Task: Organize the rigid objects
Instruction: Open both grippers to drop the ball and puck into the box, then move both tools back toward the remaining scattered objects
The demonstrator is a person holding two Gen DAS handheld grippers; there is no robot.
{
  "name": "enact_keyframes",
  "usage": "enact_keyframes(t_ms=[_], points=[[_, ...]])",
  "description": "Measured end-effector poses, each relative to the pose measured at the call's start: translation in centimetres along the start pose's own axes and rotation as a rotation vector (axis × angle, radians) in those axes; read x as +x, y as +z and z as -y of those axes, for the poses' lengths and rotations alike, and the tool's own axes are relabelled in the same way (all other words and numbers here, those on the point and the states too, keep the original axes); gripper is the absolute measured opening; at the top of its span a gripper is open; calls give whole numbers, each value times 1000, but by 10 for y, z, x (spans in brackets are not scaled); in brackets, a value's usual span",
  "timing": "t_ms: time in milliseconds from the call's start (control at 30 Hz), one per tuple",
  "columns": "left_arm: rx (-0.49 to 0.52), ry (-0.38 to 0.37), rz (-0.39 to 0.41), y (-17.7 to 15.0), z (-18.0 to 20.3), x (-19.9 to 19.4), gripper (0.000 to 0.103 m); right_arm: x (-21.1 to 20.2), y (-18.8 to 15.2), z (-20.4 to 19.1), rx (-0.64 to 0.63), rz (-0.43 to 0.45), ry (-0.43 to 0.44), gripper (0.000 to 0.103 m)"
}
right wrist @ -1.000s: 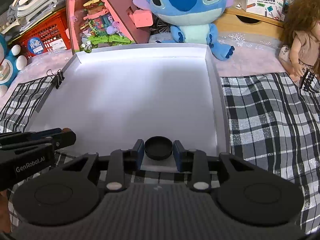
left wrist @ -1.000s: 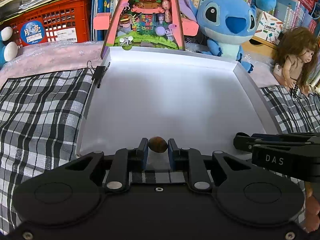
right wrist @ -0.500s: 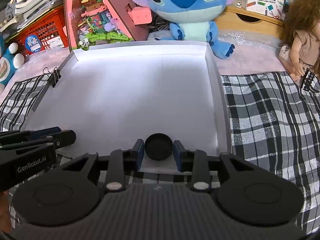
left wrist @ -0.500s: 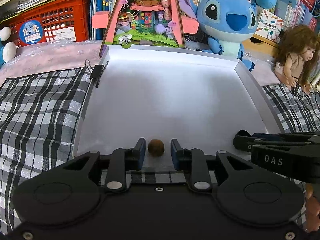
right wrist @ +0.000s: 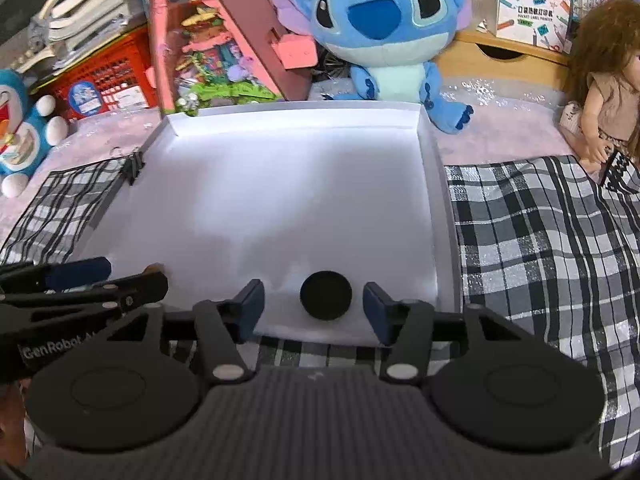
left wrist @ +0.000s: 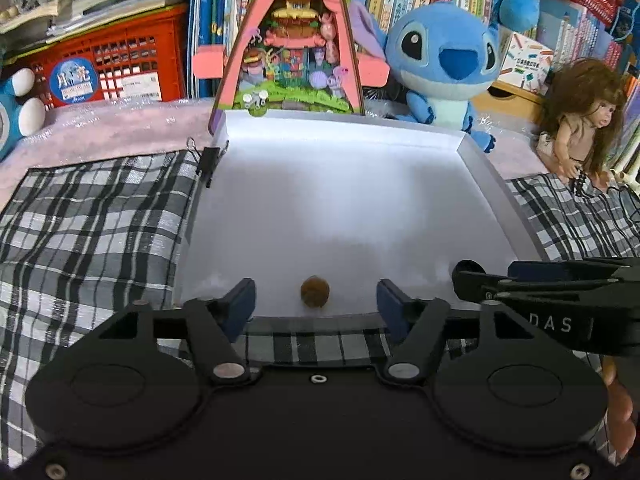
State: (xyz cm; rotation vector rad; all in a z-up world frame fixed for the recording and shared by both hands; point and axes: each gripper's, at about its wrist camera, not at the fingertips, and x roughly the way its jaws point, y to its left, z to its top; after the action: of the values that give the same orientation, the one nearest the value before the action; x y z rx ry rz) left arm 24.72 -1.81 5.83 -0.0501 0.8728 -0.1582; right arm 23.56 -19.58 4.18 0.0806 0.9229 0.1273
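Observation:
A small brown nut-like ball (left wrist: 315, 291) lies on the floor of the white tray (left wrist: 340, 208), near its front edge. My left gripper (left wrist: 316, 300) straddles the ball with its jaws opening, and neither pad touches it. A flat black round cap (right wrist: 326, 295) lies on the same white tray (right wrist: 280, 200) near the front right corner. Around the cap, my right gripper (right wrist: 313, 300) has its jaws opening too, pads clear of it on both sides. Each gripper shows at the edge of the other's view: the right gripper (left wrist: 560, 292) and the left gripper (right wrist: 80, 288).
A black binder clip (left wrist: 210, 158) grips the tray's left wall. Checked cloth (right wrist: 540, 248) flanks the tray on both sides. Behind it stand a pink toy house (left wrist: 288, 40), a blue plush (left wrist: 444, 60), a doll (left wrist: 580, 120), a red crate (left wrist: 108, 68) and books.
Both grippers have spread their jaws and let go: the brown ball and the black cap now lie free on the tray. The left gripper has pulled back slightly.

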Motion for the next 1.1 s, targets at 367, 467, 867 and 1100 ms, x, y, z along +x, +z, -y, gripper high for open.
enact_keyframes(t_ms=[367,467,867,1100], points=[[58,-13,93,-25,3,-45,84,-38,-21,4,-36,105,22,87],[69,-22,114,-34,5,-56,86,-50,-28,6,-36,135,35,89],[89,-86,156,-73,12,-90,90,-82,-71,8,-65,242,59,97],[85,-102,187,-99,10,-107,92,-97,-98,12,-84,294,75,101]])
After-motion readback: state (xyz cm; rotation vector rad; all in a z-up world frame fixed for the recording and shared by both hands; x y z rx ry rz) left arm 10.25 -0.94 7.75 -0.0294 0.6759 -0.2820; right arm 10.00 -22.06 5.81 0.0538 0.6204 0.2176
